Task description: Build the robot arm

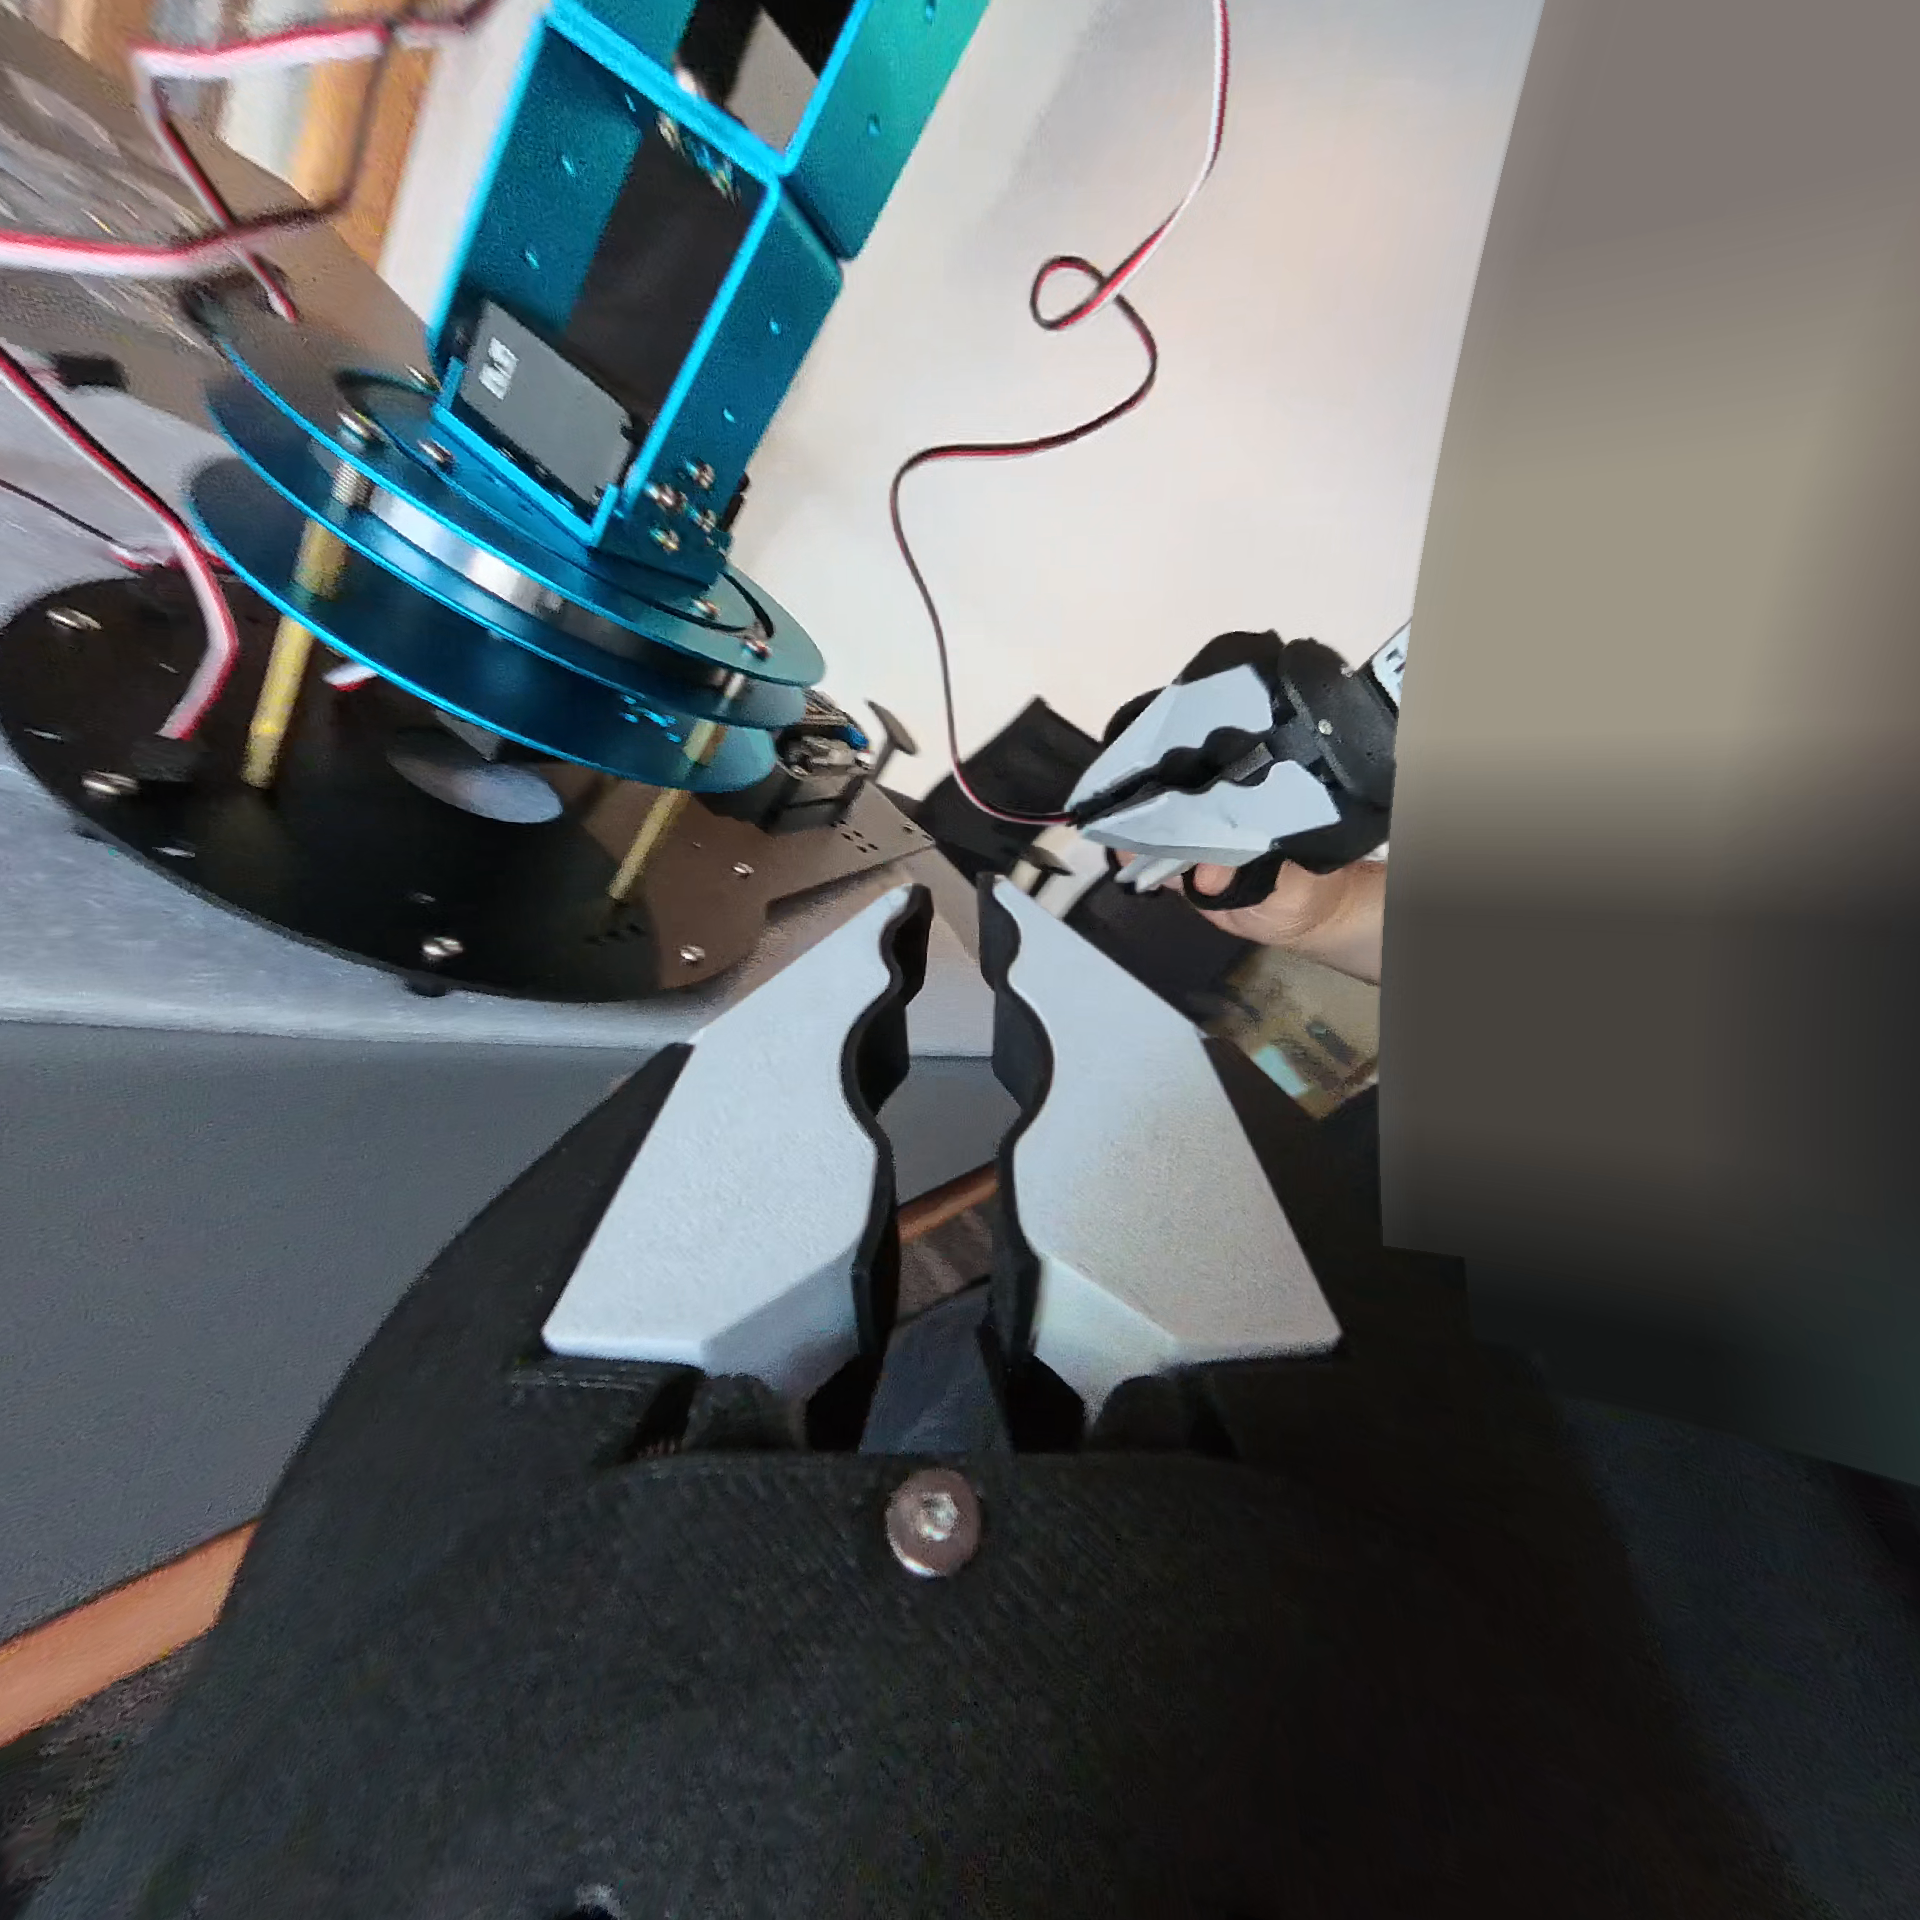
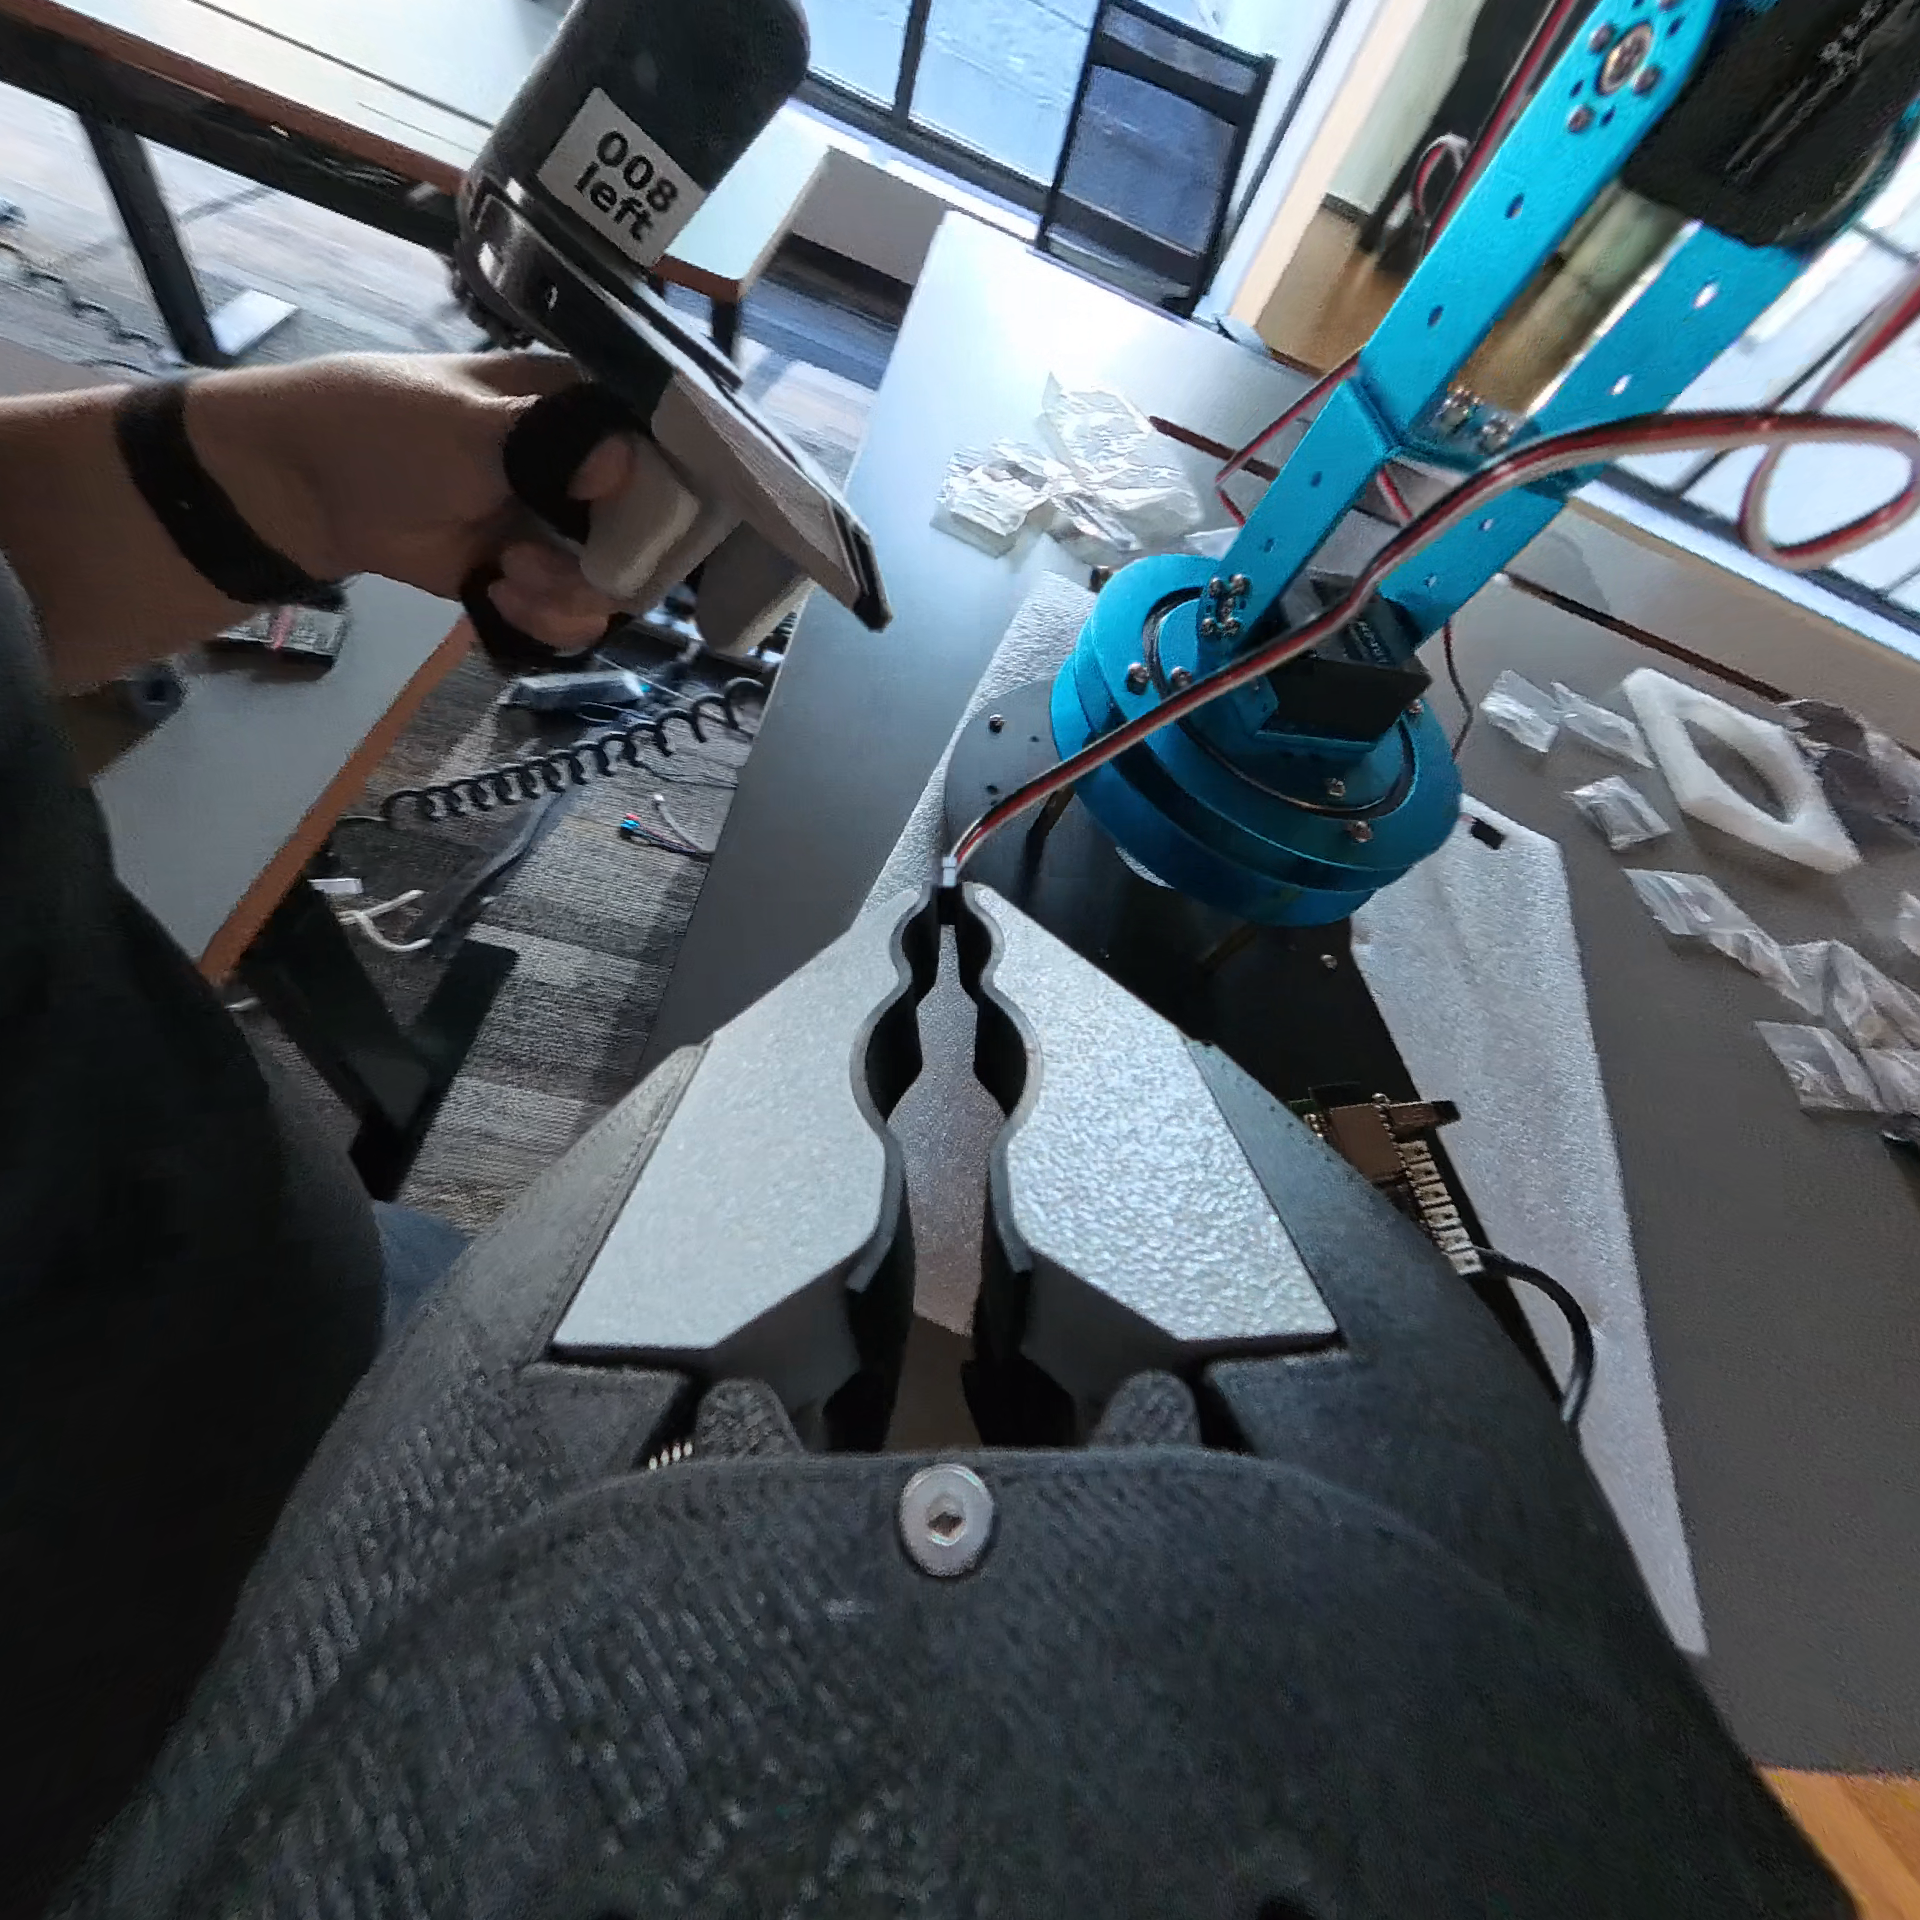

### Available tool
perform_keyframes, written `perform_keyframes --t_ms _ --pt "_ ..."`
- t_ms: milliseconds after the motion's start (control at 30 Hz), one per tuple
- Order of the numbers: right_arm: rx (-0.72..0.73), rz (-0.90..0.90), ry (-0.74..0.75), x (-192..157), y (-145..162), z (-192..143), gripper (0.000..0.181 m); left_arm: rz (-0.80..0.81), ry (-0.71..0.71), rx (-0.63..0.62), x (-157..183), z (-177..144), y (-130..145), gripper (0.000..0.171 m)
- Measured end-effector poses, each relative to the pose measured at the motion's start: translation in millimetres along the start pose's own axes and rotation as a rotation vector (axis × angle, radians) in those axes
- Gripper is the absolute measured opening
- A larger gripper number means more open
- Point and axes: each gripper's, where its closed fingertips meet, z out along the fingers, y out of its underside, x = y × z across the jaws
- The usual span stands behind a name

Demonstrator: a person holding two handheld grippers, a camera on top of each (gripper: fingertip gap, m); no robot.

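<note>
Dark tabletop point(image 2: 852, 665) carries a blue metal arm kit point(image 2: 1257, 790) on a black base plate point(image 1: 312, 914) laid over white foam sheet point(image 2: 1496, 1039); small plastic bags point(image 2: 1725, 935) crowd the right side, while the near left edge stays open above carpet. Right hand-held gripper point(image 2: 948, 902) pinches the connector end of a red-white-black servo cable point(image 2: 1091, 769) at its tips. Left hand-held gripper point(image 1: 956, 902) stands slightly parted, empty, beside the plate's edge. Upper arm links are cut off; the circuit board point(image 2: 1392, 1153) is probably wired, detail unclear.
</note>
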Motion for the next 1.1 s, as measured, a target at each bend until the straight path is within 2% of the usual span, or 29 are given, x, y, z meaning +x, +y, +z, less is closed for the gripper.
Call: perform_keyframes --t_ms 67,133,333,467,733,900,1033,1100 --pt "-0.01 -0.029 0.041 -5.5 -5.0 2.5 0.002 -0.07 0.073 -0.028 7.0 6.9 3.2 0.0" --pt "-0.037 -0.08 0.07 -12.0 -8.7 6.8 0.002 -0.158 0.125 -0.059 12.1 16.4 7.9 0.001" --pt "-0.081 -0.208 0.133 -20.6 -15.0 13.4 0.002 -0.452 0.228 -0.053 17.2 39.5 7.5 0.016" --pt "-0.088 -0.289 0.189 -15.5 -16.2 10.2 0.002 -0.489 0.202 -0.071 15.1 43.2 12.0 0.015" --pt "-0.065 -0.534 0.179 -16.9 -14.8 3.5 0.003 -0.654 0.315 -0.121 32.7 59.1 14.0 0.002" --pt "-0.056 -0.596 0.178 -13.4 -6.1 -1.2 0.003 -0.668 0.309 -0.147 30.4 66.8 19.3 0.0" --pt "-0.062 -0.648 0.19 -12.7 -2.6 -1.1 0.003 -0.679 0.301 -0.113 27.8 68.8 20.4 0.0" --pt "-0.065 -0.609 0.183 -12.2 0.9 -0.1 0.006 -0.655 0.279 -0.083 25.3 70.0 18.5 0.0"
